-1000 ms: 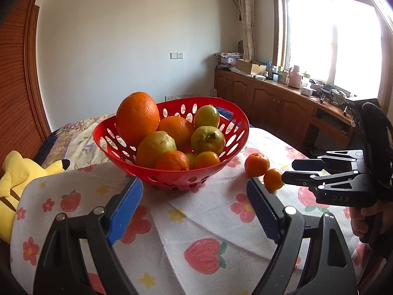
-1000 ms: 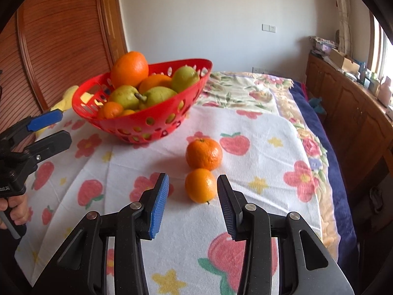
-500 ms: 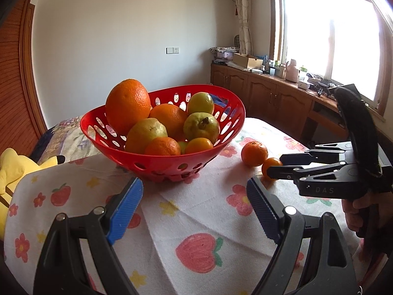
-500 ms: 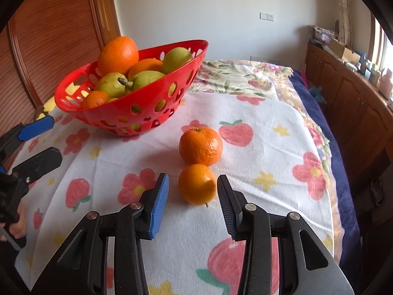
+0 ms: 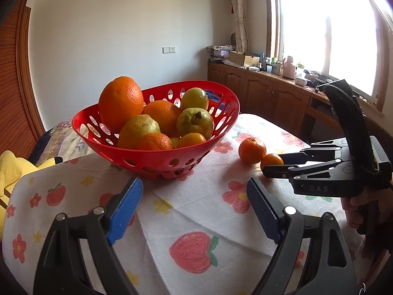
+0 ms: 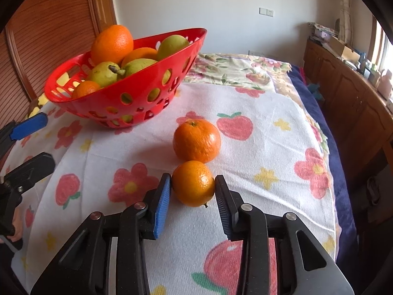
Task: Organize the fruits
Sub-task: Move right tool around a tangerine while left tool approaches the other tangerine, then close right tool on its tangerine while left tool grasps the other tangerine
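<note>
A red basket [image 6: 186, 56] [image 5: 93, 140] holds oranges, guavas and small mandarins. Two loose mandarins lie on the fruit-print cloth to its right. My right gripper [image 6: 192, 186] has its jaws closed against both sides of the nearer, smaller mandarin [image 6: 193, 183] [image 5: 271, 160], which still rests on the cloth. The larger mandarin [image 6: 196, 140] [image 5: 252, 147] sits just beyond it, touching or nearly so. My left gripper [image 5: 194, 204] is open and empty, low over the cloth in front of the basket.
The cloth [image 6: 267, 132] covers a bed; its right edge drops off beside wooden cabinets [image 6: 348, 91]. A wooden headboard [image 6: 49, 36] stands behind the basket. A yellow plush toy [image 5: 12, 169] lies at the left.
My right gripper moved forward and its jaws closed from wide open onto the smaller mandarin. The left gripper drifted slightly and stayed open.
</note>
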`<state>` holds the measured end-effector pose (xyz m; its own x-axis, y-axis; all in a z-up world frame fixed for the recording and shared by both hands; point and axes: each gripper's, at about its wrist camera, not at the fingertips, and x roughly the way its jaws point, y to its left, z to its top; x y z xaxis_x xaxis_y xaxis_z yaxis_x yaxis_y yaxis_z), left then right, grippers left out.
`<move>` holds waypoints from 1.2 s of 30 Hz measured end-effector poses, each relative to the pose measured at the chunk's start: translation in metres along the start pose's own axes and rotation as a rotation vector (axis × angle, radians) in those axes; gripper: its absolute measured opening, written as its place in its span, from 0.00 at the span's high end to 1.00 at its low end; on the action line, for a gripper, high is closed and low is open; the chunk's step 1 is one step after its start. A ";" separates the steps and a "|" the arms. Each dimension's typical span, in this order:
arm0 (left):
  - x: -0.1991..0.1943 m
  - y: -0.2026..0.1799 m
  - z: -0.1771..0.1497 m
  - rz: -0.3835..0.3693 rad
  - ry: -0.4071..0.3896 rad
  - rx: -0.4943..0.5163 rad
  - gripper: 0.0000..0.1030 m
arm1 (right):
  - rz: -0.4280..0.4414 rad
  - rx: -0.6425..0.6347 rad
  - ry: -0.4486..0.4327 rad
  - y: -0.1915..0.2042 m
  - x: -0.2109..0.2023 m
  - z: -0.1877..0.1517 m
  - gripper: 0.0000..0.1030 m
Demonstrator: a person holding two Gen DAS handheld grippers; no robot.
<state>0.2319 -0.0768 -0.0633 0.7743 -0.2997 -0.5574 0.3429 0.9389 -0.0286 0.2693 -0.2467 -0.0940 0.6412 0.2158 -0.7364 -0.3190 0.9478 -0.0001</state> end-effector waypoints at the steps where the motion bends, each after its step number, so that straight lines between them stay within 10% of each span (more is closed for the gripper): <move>1: 0.000 -0.001 0.001 -0.003 0.003 0.002 0.16 | 0.004 -0.004 -0.006 0.000 -0.003 -0.002 0.65; 19: 0.015 -0.066 0.040 -0.089 0.090 0.053 0.17 | 0.083 0.038 -0.138 -0.032 -0.065 -0.023 0.65; 36: 0.082 -0.102 0.054 -0.043 0.175 0.066 0.49 | 0.112 0.034 -0.144 -0.061 -0.071 -0.031 0.65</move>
<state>0.2890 -0.2057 -0.0613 0.6561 -0.2998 -0.6925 0.4122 0.9111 -0.0040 0.2217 -0.3276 -0.0625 0.6967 0.3498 -0.6263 -0.3719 0.9227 0.1016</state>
